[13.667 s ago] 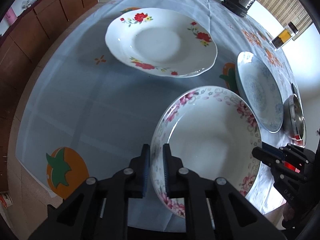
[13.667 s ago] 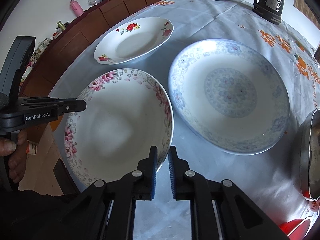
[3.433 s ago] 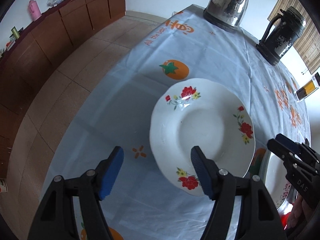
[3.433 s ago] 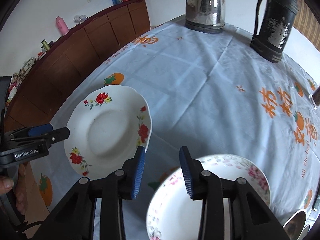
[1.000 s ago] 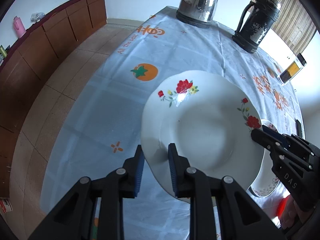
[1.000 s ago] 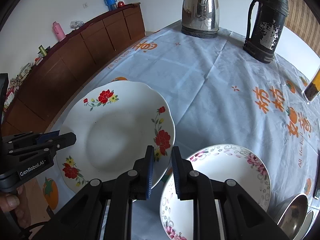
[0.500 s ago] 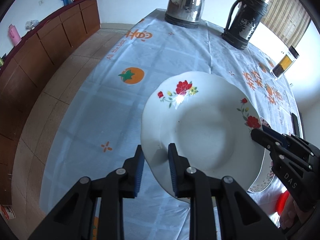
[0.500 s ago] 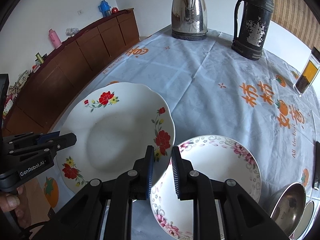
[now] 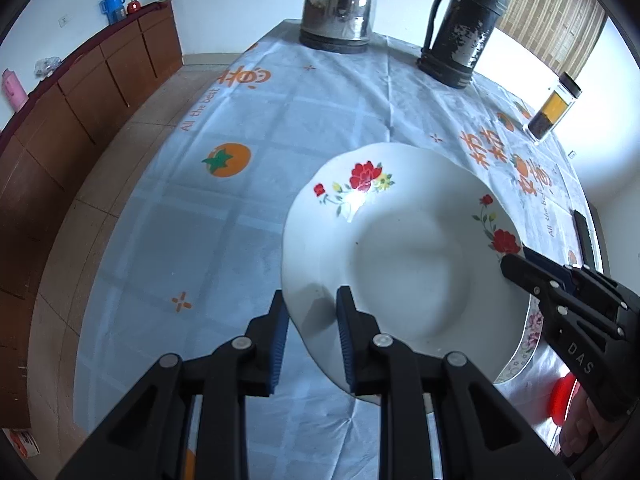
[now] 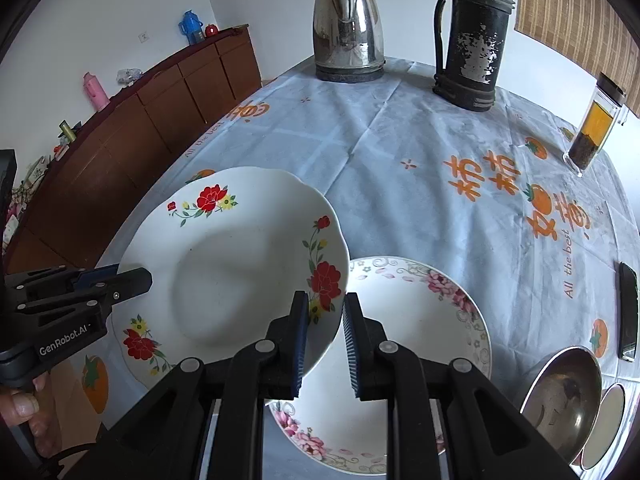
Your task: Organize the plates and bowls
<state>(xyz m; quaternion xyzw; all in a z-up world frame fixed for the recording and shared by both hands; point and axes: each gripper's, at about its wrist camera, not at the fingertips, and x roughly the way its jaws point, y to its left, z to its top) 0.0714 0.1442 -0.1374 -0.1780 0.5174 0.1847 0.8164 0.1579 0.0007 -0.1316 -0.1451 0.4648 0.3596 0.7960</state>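
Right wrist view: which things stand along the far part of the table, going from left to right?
Steel kettle → dark thermos flask → clear jar with dark and yellow contents.

Red-flower plate (image 10: pixel 236 264) lifted, tilted, partly over pink-rimmed plate (image 10: pixel 416 320) on table.

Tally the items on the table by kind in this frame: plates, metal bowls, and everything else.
Flowered plates: 2 (red-flower plate, held by both grippers; pink-flower plate)
Metal bowls: 2 (larger bowl; smaller bowl)
Kettle: 1
Dark flask: 1
Jar: 1
Phone: 1
Total: 8
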